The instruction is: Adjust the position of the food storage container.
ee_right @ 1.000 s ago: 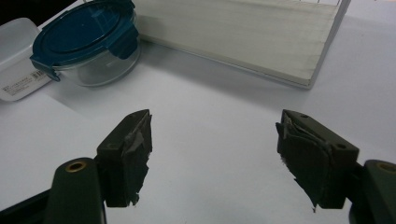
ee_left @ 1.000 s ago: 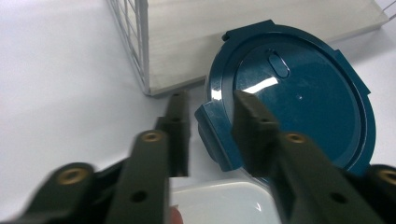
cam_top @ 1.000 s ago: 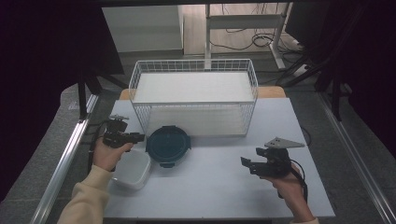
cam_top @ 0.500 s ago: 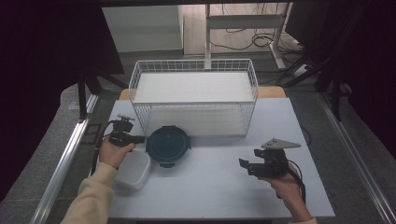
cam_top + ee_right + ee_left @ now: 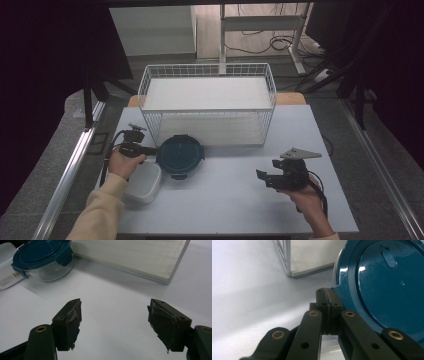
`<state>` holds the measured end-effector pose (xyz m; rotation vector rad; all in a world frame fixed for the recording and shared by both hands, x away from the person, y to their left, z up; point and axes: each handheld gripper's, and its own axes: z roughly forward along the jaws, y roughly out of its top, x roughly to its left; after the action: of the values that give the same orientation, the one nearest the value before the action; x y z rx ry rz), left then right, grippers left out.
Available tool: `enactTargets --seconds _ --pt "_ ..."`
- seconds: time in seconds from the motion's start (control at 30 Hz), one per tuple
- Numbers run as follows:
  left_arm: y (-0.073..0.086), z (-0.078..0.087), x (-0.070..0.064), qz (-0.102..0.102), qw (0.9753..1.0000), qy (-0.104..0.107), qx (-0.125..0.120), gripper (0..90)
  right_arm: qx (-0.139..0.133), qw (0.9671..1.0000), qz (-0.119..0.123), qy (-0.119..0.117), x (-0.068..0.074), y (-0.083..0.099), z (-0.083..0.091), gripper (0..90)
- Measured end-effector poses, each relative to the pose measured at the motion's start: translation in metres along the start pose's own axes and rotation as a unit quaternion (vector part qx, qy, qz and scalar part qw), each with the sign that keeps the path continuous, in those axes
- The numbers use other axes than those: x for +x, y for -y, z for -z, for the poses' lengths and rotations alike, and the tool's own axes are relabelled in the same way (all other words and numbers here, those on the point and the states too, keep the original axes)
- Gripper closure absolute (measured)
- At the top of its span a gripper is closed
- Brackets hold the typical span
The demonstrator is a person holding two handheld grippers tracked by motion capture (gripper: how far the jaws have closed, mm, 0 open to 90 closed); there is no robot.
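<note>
Blue-lidded container (image 5: pixel 180 155) just beside clenched left tongs (image 5: pixel 327 298); right tongs (image 5: pixel 115 315) released, apart.

White table top (image 5: pixel 235 200), matt and evenly lit, resting on a wooden board that peeks out at both far corners. Dark grey floor (image 5: pixel 395 135) around it, speckled like carpet. Metal rails (image 5: pixel 65 192) running along the table's left and right sides, slanting toward the near edge. Black drapes (image 5: pixel 50 55) closing in on the left and right, deep in shadow. Beyond the table, a pale panel (image 5: pixel 152 30) at the back left and a strip of light wooden flooring (image 5: pixel 255 30) with a white metal frame (image 5: pixel 260 22) standing on it and loose black cables (image 5: pixel 280 42) lying among its legs.
</note>
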<state>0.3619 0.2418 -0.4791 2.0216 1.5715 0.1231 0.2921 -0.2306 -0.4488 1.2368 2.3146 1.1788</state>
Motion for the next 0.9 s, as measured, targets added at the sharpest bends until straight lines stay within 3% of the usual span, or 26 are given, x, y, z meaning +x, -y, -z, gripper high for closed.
enactTargets --seconds 0.67,0.87,0.9 --pt "-0.013 -0.01 -0.023 -0.025 0.9996 -0.002 0.015 90.0 0.003 1.0 0.001 -0.002 -0.002 0.0 -0.001 26.9" --pt "-0.014 -0.014 -0.036 -0.03 0.9993 0.013 0.02 90.0 0.0 1.0 0.001 -0.002 -0.003 -0.001 0.0 27.1" --pt "-0.015 -0.015 -0.041 -0.043 0.9986 0.02 0.024 90.0 -0.001 1.0 0.002 -0.002 -0.003 -0.001 0.001 27.1"
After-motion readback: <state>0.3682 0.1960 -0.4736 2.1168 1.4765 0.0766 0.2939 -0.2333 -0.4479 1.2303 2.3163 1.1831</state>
